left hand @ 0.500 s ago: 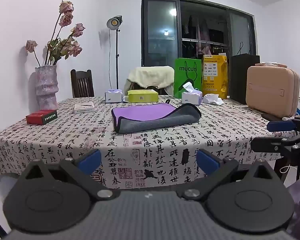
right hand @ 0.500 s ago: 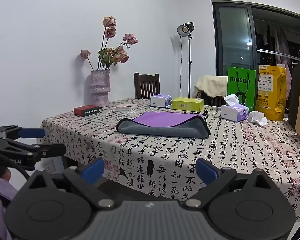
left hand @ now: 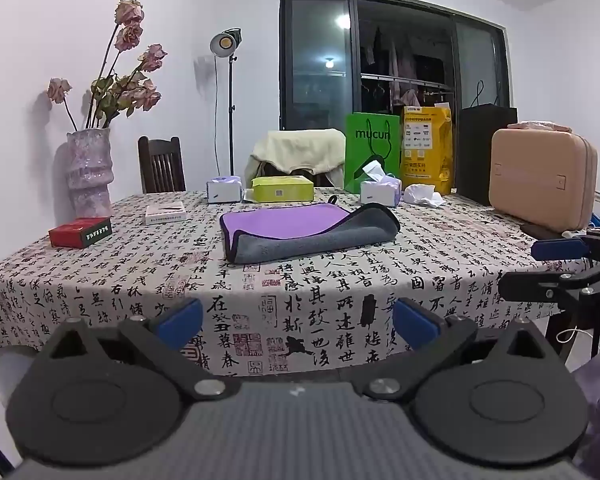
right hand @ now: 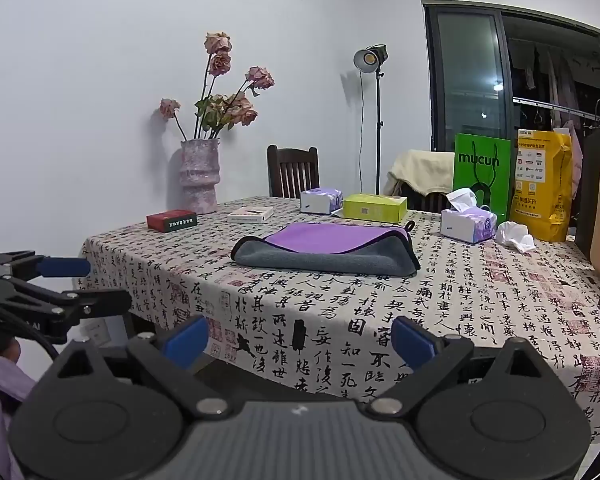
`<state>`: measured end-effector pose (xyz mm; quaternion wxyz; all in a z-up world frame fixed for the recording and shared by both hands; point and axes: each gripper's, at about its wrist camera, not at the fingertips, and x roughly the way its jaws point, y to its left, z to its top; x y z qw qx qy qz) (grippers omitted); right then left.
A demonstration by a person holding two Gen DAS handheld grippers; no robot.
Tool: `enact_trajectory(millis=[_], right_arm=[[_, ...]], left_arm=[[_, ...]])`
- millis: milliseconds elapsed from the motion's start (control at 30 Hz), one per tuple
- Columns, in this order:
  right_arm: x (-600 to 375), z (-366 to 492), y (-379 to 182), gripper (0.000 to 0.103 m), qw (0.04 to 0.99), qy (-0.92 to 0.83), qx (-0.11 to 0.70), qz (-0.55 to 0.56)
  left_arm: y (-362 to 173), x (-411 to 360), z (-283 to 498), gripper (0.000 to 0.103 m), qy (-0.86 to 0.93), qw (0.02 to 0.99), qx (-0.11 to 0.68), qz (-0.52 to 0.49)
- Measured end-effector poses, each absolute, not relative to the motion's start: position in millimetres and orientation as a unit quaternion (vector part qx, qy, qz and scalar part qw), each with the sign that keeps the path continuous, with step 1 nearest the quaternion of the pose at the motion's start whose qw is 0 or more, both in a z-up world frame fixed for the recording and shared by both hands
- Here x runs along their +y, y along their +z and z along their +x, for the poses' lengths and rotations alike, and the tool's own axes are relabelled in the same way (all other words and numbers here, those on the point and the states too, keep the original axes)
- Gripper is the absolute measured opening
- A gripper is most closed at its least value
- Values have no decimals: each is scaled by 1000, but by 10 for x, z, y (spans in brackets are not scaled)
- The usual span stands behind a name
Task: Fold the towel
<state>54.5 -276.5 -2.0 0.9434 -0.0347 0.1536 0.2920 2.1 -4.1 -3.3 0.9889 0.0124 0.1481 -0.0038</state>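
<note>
A purple-and-grey towel [left hand: 304,234] lies loosely folded once on the desk [left hand: 380,280], further folds seemingly left, while left gripper [left hand: 298,322] and right gripper [right hand: 300,338] hover well short, jaws spread.

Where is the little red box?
In both views the red box sits on the table's far-left corner, just in front of the flower vase and left of the purple towel.

towel [left hand: 300,232]: purple face, grey underside, black edging
tablecloth [left hand: 340,288]: cream, black calligraphy, red seals
finger pads [left hand: 180,318]: blue
</note>
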Motion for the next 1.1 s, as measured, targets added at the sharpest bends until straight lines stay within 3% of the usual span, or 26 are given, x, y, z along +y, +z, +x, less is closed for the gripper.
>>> enact_trajectory(millis=[1100], right_arm=[[-2790, 582, -20, 99, 944, 290, 155, -35]], left_arm=[[-23, -19, 31, 103, -5, 988, 154, 12]])
